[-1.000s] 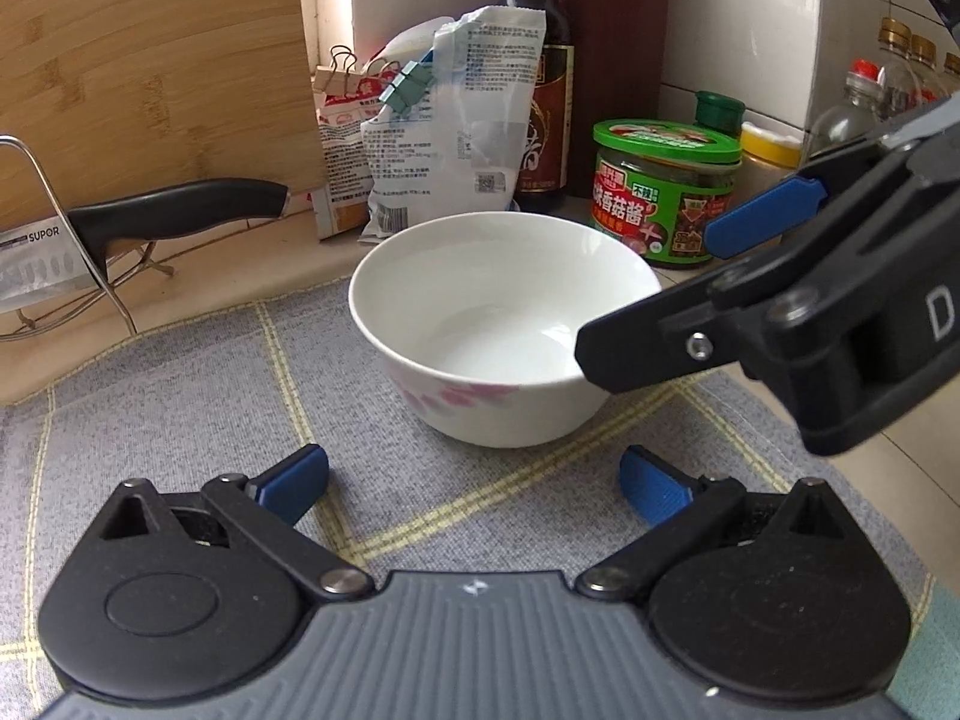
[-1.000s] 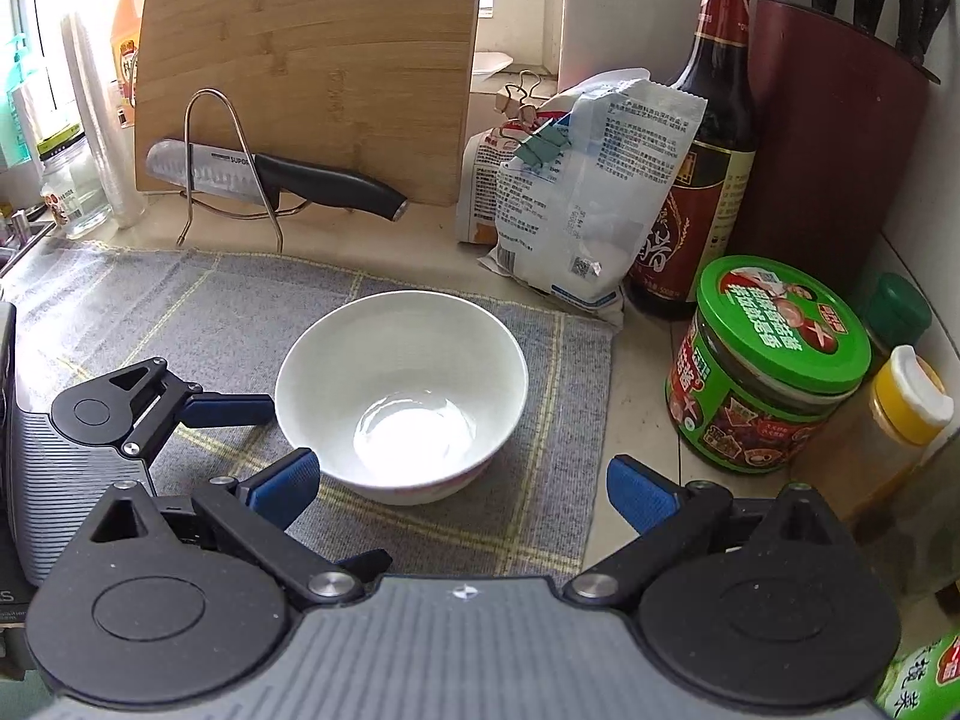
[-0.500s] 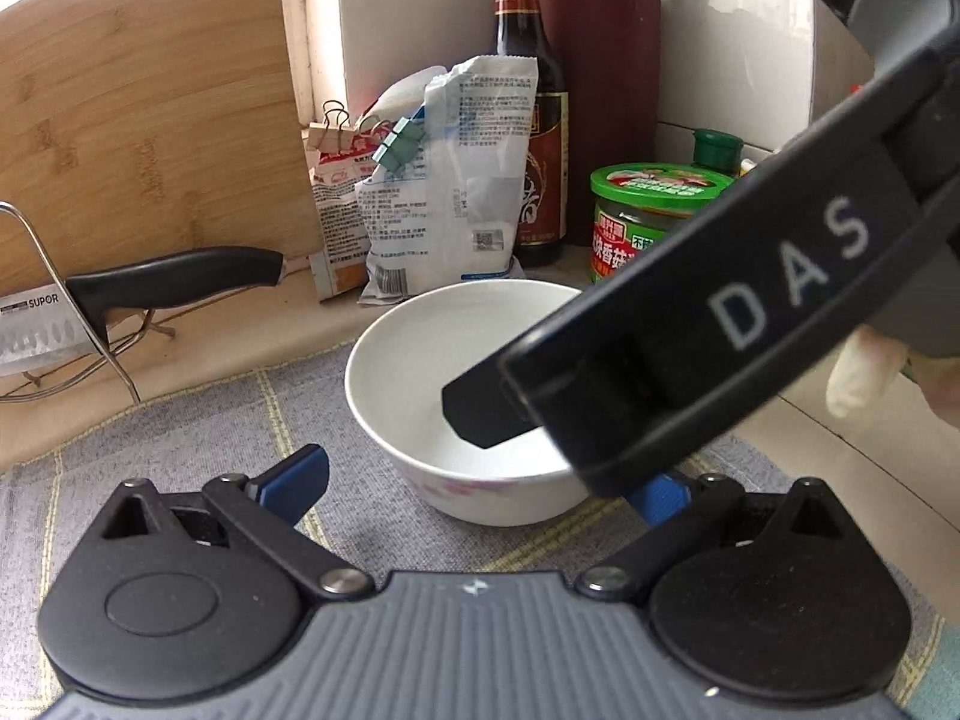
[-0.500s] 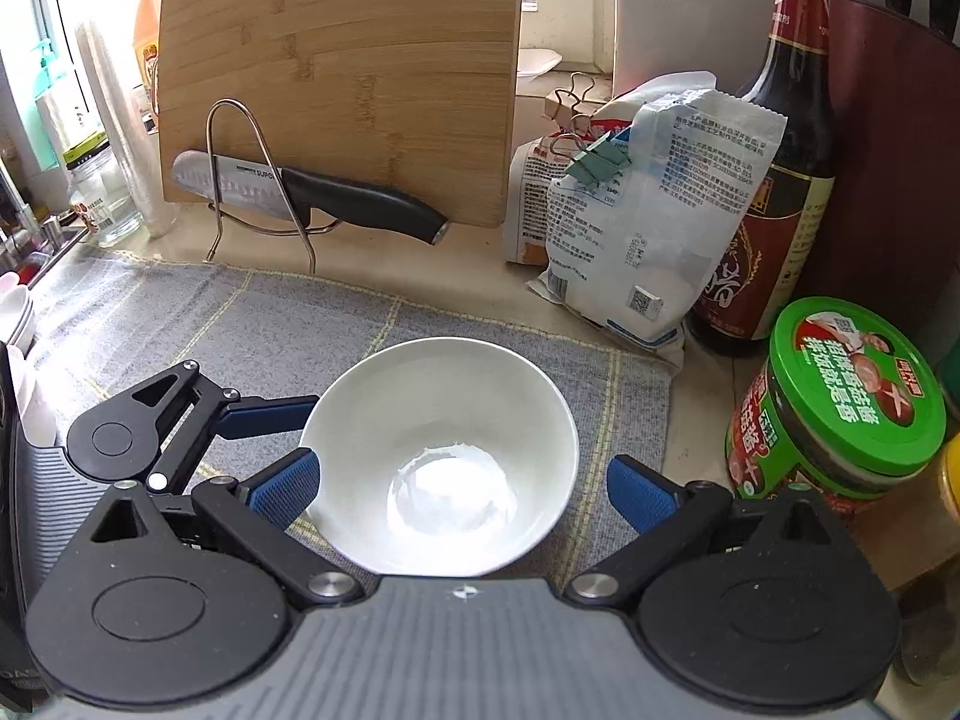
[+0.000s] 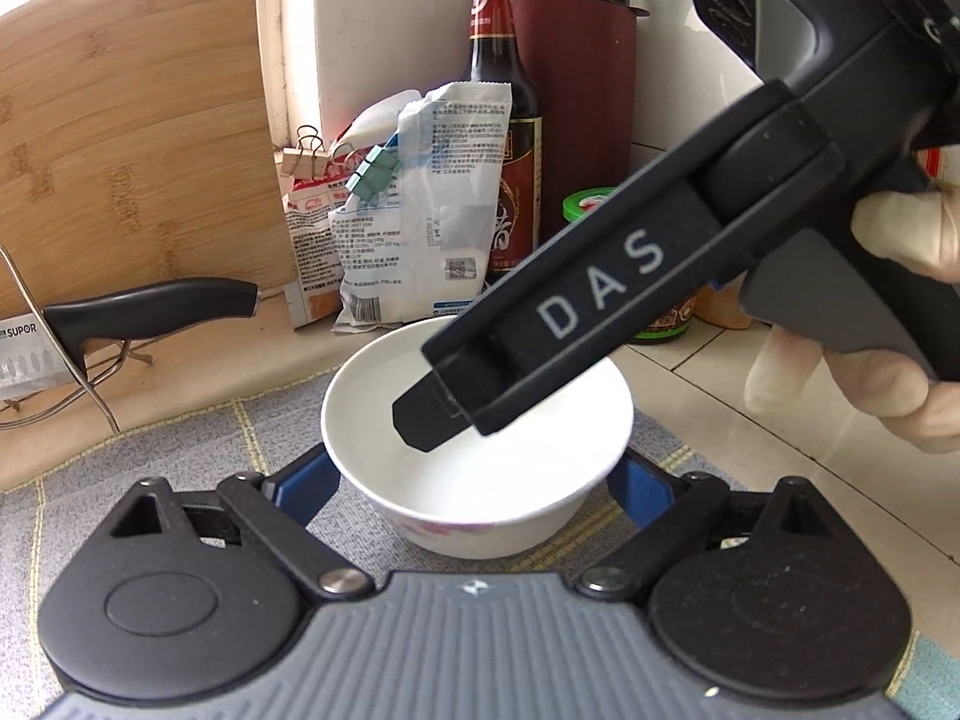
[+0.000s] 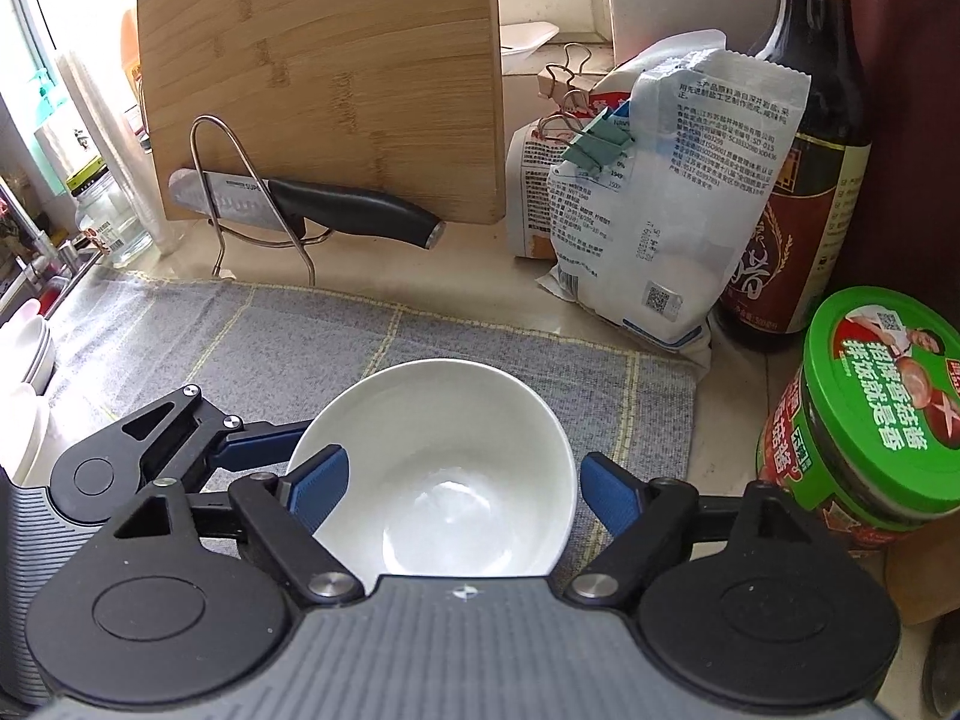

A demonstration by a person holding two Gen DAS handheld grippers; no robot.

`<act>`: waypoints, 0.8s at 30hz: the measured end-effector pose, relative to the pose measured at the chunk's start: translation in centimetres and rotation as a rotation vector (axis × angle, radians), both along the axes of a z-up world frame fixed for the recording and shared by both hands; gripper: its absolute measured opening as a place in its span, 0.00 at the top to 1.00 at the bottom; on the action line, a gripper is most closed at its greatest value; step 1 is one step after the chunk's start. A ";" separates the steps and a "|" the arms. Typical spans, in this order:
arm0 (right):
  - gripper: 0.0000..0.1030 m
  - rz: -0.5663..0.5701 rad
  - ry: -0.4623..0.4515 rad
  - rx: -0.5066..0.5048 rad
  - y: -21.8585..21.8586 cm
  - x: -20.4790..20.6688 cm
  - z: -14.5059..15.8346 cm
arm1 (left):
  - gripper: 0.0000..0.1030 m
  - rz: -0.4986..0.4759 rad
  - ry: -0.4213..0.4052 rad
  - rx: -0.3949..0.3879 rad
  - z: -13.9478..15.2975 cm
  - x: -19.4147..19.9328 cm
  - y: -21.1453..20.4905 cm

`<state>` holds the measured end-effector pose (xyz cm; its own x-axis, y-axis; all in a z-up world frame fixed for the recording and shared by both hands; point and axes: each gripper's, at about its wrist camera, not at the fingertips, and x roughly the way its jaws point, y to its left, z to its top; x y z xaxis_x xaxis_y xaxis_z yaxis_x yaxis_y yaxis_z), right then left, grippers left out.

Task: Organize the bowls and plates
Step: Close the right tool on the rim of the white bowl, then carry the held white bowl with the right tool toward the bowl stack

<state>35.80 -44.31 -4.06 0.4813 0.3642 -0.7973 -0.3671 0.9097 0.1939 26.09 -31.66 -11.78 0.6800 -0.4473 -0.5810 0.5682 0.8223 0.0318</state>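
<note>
A white bowl (image 5: 510,480) (image 6: 456,450) with a pink pattern stands upright on a grey checked mat (image 5: 150,450) (image 6: 300,336). My left gripper (image 5: 471,486) has the bowl between its blue pads; its jaws are closing, and the pads sit low beside the walls with no firm contact visible. One of its fingers (image 6: 258,450) reaches the bowl's left side in the right wrist view. My right gripper (image 6: 462,486) comes down from above, held by a hand (image 5: 900,384). Its jaws are closing too, and its pads lie against the rim on both sides. One of its fingers (image 5: 420,426) hangs over the bowl's inside.
Behind the mat a knife (image 6: 336,213) lies on a wire rack in front of a wooden cutting board (image 6: 324,78). Clipped bags (image 6: 660,210), a dark sauce bottle (image 6: 804,180), a green-lidded jar (image 6: 870,420) and a knife block (image 5: 576,90) crowd the right. White dishes (image 6: 24,348) are stacked at far left.
My left gripper slid forward until the bowl sat between its fingers, and its jaws narrowed. My right gripper came down over the bowl and its jaws narrowed onto the rim.
</note>
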 end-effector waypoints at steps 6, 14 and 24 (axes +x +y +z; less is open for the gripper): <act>0.19 0.009 0.004 -0.004 0.2 -0.1 0.0 | 0.09 -0.002 0.004 0.005 -0.1 0.2 0.0; 0.19 0.017 0.007 -0.001 0.3 -0.3 0.3 | 0.09 -0.002 0.016 0.016 0.1 0.0 0.1; 0.19 0.042 -0.006 -0.005 1.6 -2.0 1.5 | 0.09 -0.004 0.036 0.050 1.9 -1.5 1.7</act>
